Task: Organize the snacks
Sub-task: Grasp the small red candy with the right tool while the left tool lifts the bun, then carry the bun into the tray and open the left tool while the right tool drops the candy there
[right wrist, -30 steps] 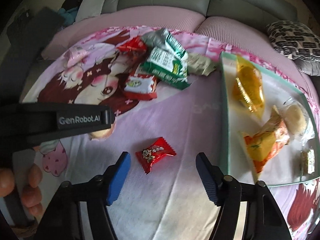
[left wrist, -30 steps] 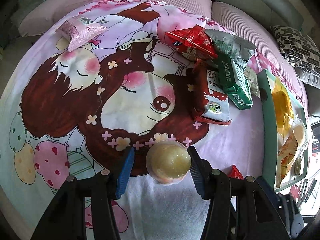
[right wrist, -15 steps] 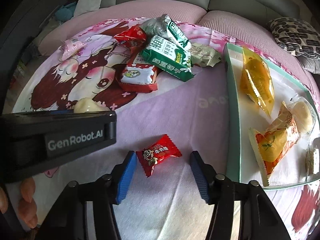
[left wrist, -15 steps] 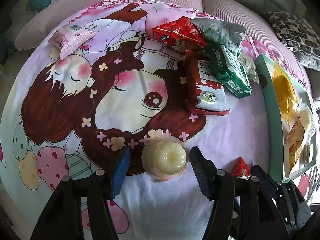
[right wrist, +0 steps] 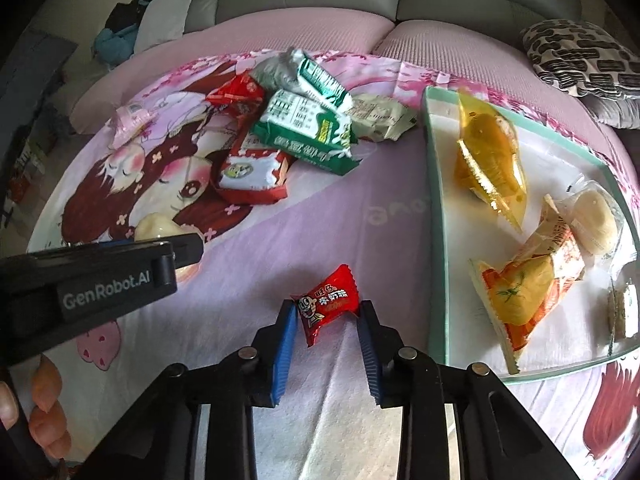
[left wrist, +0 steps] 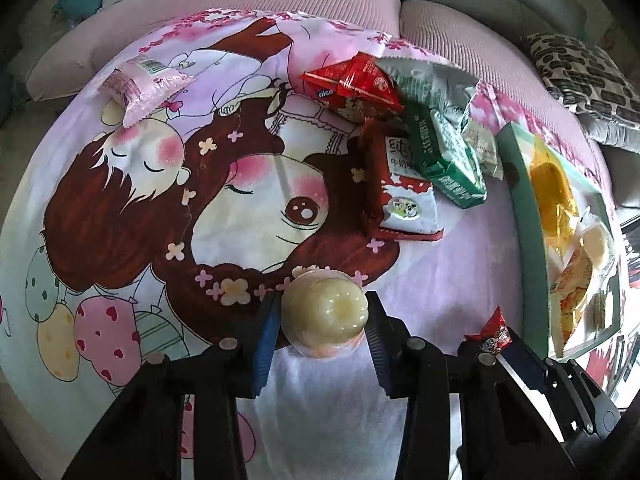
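The left gripper (left wrist: 322,312) has just closed its jaws on a jelly cup (left wrist: 325,312), both blue pads touching its sides; the round cup sits upside down on the blanket (left wrist: 120,184), its domed base facing the camera. The right gripper (right wrist: 327,312) has likewise just closed on a small red candy (right wrist: 326,304), the pads pressing its two sides; the candy's long axis runs from lower left to upper right, one crimped end toward the camera and the other pointing away to the right.

Beyond the jaws lies a pile of five packets: two red ones (right wrist: 251,176), two green ones (right wrist: 306,130) and a pale one (right wrist: 378,118). A single pink packet (left wrist: 142,86) lies well apart, at the blanket's far left.

To the right stands a tray (right wrist: 434,240) holding four snacks clear to see: a yellow pouch (right wrist: 488,156), an orange pack (right wrist: 524,292), a second jelly cup (right wrist: 596,220) and a small bar (right wrist: 624,312) at the rim.

Only the right wrist view shows the tray's contents plainly, along with the left gripper's black body and fingertips (right wrist: 46,416) of the person holding it. In the left wrist view the candy shows only as a red tip above the right gripper's finger.
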Tool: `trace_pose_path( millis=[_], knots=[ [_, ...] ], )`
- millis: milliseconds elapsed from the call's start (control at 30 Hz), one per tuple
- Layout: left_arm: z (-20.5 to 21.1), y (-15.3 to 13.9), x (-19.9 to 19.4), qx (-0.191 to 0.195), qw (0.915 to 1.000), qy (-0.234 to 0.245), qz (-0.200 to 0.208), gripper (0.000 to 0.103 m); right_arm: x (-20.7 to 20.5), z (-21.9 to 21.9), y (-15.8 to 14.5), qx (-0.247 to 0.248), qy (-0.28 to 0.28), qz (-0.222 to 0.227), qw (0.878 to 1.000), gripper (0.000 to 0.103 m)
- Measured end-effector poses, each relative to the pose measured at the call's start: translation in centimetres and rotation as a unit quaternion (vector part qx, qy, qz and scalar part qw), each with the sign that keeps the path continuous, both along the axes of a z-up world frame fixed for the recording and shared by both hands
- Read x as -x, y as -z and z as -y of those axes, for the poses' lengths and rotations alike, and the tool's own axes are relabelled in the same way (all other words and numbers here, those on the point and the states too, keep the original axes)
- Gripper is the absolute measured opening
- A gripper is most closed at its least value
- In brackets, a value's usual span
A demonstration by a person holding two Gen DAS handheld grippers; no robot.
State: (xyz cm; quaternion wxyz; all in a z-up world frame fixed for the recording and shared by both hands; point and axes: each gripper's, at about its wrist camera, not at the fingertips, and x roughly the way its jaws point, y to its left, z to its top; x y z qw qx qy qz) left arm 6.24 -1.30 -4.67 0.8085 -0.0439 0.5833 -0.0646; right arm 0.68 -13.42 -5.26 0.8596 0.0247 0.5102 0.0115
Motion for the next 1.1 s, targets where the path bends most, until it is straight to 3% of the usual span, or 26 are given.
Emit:
trace_pose_path(
  millis=[267, 533, 700, 867, 1100],
  knots=[
    [-1.2, -2.6, 0.4, 0.002, 0.9993, -0.015, 0.035, 0.043, 1.2, 1.8, -3.3, -0.032, 0.020, 0.060, 0.997, 0.033],
    [-1.1, -3.5, 0.7, 0.011, 0.9983, -0.015, 0.055, 0.043, 1.3, 2.4, -3.7, -0.038, 0.034, 0.063, 0.997, 0.033],
    [0.0, -5.1, 0.7, 0.049, 0.9947, -0.010, 0.090, 0.043, 2.1, 4.9, -5.0, -0.041, 0.065, 0.087, 0.993, 0.033],
    [2.5, -6.5, 0.8, 0.061, 0.9901, 0.017, 0.125, 0.043, 2.9, 8.6, -6.1, -0.040, 0.116, 0.104, 0.987, 0.033],
    [7.7, -7.5, 1.9, 0.060, 0.9811, 0.095, 0.158, 0.043, 4.7, 13.8, -7.0, -0.045, 0.189, 0.118, 0.974, 0.033]
  ],
)
